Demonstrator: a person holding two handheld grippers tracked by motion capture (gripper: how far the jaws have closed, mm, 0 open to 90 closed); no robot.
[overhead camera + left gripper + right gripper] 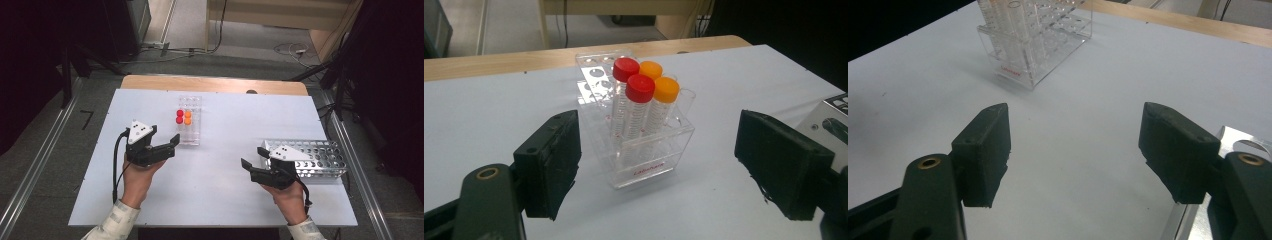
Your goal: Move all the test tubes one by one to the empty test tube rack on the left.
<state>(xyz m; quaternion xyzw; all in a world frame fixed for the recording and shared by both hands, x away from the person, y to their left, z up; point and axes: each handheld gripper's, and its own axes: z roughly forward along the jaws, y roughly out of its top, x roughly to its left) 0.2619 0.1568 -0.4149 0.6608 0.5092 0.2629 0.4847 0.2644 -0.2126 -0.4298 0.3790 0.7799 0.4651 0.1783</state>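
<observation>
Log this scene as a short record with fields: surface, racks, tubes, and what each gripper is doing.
surface: white table
clear rack: far-left of centre, holds four capped tubes
tubes: two with red caps, two with orange caps, upright, clustered together
metal rack: right side, no tubes seen in it
left gripper: jaws open, holding nothing, pointed at the clear rack
right gripper: jaws open, holding nothing, beside the metal rack
</observation>
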